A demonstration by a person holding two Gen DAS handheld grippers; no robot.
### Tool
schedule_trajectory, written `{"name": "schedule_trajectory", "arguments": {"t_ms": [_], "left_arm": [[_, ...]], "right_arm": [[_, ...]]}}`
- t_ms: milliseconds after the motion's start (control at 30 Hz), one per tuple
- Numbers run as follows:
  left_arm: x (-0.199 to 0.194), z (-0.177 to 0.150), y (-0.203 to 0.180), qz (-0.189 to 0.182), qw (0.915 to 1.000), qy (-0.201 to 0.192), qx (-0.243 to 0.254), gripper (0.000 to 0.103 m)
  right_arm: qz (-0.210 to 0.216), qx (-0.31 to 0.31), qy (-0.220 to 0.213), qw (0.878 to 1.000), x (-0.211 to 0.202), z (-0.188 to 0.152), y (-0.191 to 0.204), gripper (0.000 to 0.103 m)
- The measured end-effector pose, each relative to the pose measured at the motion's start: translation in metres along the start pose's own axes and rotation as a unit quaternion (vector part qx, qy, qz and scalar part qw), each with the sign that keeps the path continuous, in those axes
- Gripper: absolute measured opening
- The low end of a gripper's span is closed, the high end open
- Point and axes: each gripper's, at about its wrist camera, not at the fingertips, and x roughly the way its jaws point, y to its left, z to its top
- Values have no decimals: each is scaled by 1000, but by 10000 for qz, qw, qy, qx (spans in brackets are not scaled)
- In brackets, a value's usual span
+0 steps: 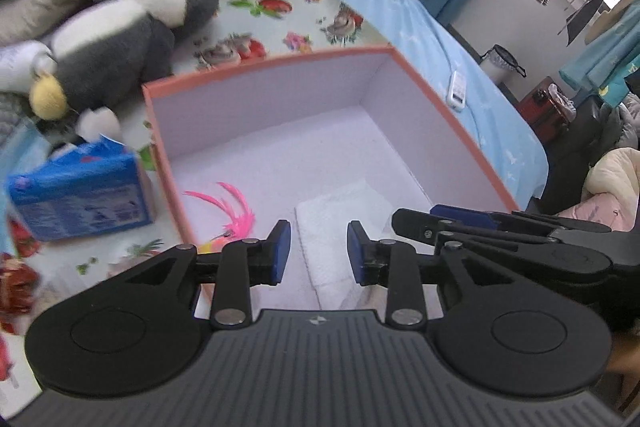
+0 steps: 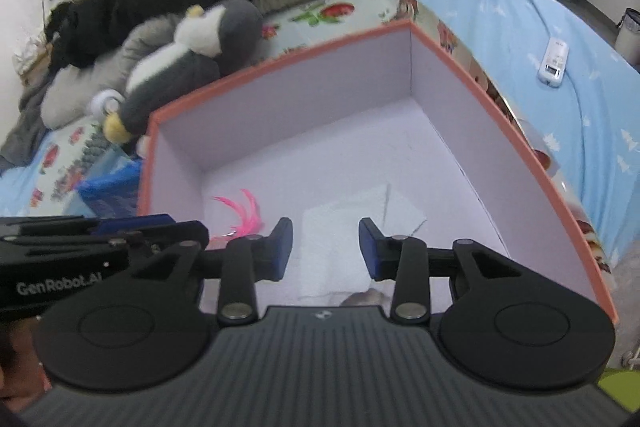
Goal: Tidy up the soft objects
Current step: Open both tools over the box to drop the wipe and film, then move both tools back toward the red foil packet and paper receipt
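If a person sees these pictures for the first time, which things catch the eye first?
The big orange-rimmed box on the bed dominates; inside lie a white folded cloth and a bright pink feather toy. Left of the box a grey-and-white plush penguin lies on the floral sheet. Both tools, left and right, hang open over the box.

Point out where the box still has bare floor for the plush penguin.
The box floor is bare along the far wall and right wall, beyond the folded white towel. The near-left corner is crowded by the pink feather toy. The plush penguin lies outside, left.
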Motion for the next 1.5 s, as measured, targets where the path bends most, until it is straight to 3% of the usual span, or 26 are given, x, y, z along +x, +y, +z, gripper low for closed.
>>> {"name": "schedule_trajectory", "arguments": {"t_ms": [200,433,733,1033,1500], "left_arm": [[-58,-26,1,102,9990,-415,120,36],[-116,-88,2,212,9932,-1140,-72,36],[-179,-183,1,336,9860,-1595,-340,36],[-232,-254,3,927,9734,-2059,-379,36],[-274,-313,42,1100,9638,-2255,-903,36]], "right_arm": [[89,-17,-510,9987,-40,-13,16,40],[225,-185,-984,9947,-63,-59,32,40],[602,-463,-1437,9867,-120,-115,55,40],[1204,-661,-1416,9803,-159,-172,76,40],[1569,-815,-1038,9788,-169,-225,118,40]]}}
